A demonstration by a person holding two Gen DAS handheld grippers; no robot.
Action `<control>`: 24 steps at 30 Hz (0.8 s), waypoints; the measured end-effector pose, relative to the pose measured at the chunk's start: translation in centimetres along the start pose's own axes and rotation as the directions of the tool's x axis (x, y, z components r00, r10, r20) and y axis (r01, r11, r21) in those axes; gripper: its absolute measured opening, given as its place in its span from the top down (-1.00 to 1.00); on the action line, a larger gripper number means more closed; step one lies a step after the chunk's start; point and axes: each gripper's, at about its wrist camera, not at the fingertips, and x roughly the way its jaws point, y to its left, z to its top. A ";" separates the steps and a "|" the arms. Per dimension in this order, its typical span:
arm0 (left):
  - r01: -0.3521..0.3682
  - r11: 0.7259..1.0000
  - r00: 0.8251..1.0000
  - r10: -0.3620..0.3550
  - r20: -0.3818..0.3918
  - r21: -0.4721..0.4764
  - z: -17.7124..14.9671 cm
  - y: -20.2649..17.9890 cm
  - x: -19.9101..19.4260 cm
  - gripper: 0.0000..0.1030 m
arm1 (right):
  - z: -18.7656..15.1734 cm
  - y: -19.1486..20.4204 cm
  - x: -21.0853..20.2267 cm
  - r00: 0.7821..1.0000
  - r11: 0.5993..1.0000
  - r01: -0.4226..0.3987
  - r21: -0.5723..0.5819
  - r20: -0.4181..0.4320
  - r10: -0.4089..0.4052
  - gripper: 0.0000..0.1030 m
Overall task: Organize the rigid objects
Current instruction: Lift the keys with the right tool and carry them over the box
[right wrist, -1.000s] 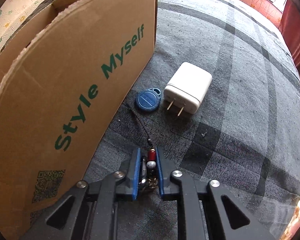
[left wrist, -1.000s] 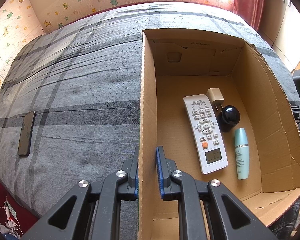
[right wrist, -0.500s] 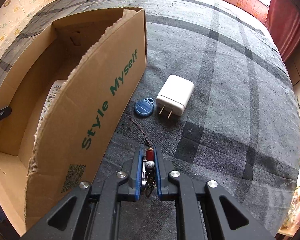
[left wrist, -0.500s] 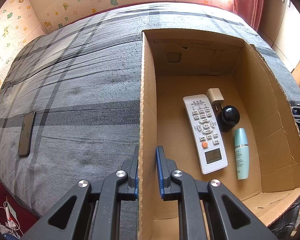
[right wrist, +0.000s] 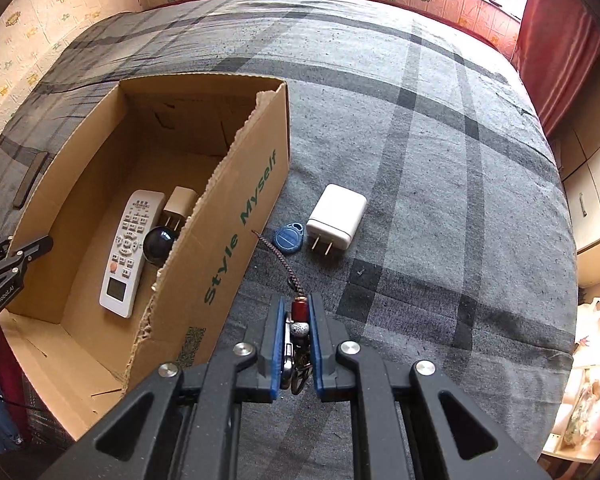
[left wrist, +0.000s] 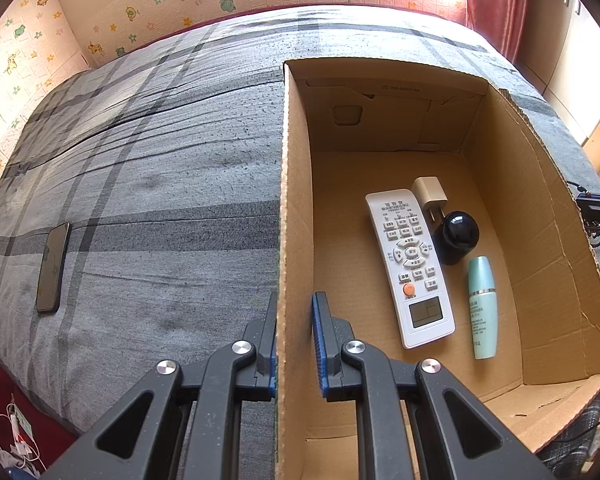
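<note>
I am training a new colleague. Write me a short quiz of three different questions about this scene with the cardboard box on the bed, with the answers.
1. True or false: the left gripper is clamped on a side wall of the cardboard box.
2. Multiple choice: what does the right gripper hold? A) the white charger B) a bunch of keys with a braided cord C) the remote control
3. Fill in: beside the white charger, on the bed cover, lies a blue ____.

Key:
1. True.
2. B, the bunch of keys. The charger lies on the cover; the remote control lies in the box.
3. Key fob.
</note>
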 end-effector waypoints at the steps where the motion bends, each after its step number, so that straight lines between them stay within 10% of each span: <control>1: 0.000 1.000 1.000 0.000 0.000 0.000 0.0 0.0 0.0 0.72 | 0.1 0.1 -0.3 1.000 1.000 0.001 0.003 0.002 -0.001 0.79; 24: 0.001 1.000 1.000 -0.001 -0.001 0.001 0.0 0.0 0.1 0.72 | 4.4 3.0 -6.9 0.997 1.000 0.005 -0.020 0.079 -0.003 0.79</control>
